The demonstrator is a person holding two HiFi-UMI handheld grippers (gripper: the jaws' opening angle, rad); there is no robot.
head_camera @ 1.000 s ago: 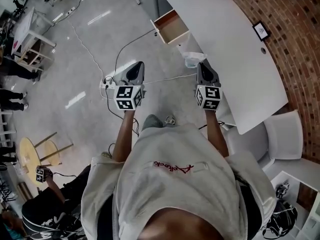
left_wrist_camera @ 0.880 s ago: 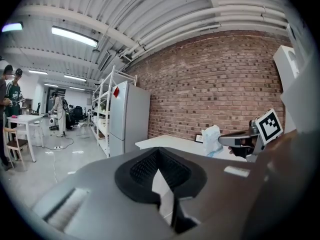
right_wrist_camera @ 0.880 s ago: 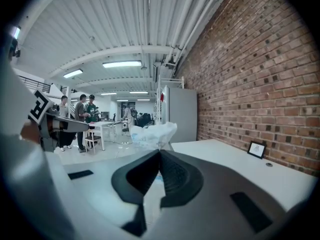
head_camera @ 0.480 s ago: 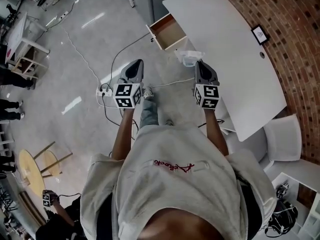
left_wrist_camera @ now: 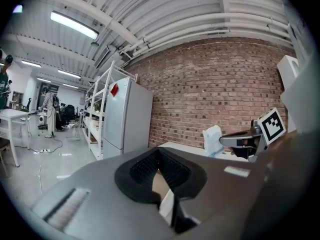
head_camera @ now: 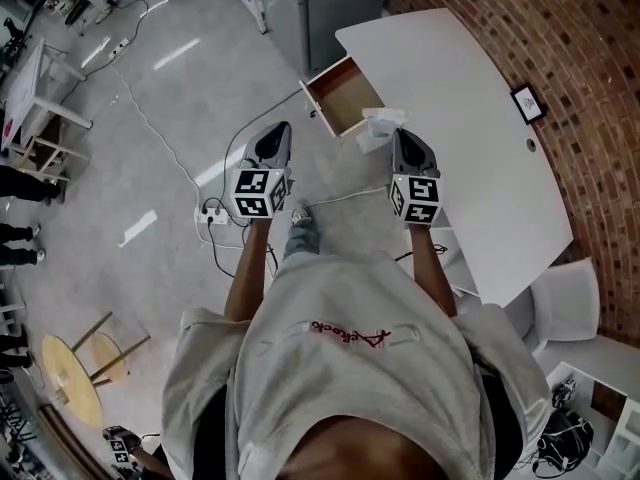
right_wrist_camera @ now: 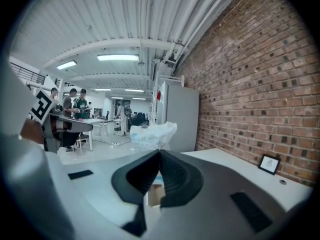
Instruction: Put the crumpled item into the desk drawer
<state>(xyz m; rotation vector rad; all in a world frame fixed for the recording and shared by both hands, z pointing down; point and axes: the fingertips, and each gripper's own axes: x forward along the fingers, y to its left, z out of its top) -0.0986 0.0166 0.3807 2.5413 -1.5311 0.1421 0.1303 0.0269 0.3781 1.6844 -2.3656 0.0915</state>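
The right gripper (head_camera: 398, 134) is clenched, its jaws drawn together at the tips in the right gripper view (right_wrist_camera: 160, 152). A crumpled item (head_camera: 378, 126) of white plastic is pinched there. Where the pads bite it is hidden by the jaw bodies, and only the puffed top (right_wrist_camera: 150, 134) is seen above them. From the left gripper view the same item (left_wrist_camera: 212, 140) is seen at the end of the right gripper, above the desk edge.

The left gripper (head_camera: 282, 126) is also clenched, with its tips met (left_wrist_camera: 159, 150) and nothing between them. Through the slot under each pair of tips only a brownish sliver is seen, too little to tell what it is.

The item is held just beside the near corner of the open drawer (head_camera: 350, 96), not yet over its inside. The drawer juts from the white desk (head_camera: 470, 138), on which a small picture frame (head_camera: 528, 103) is set near the brick wall (head_camera: 560, 38). A grey cabinet (head_camera: 330, 8) stands beyond the drawer. A power strip (head_camera: 215, 213) with its cable lies on the floor by the left gripper. A white chair (head_camera: 570, 298) is partly covered by the desk.

Compared with a second ago, both grippers are found much nearer the drawer.
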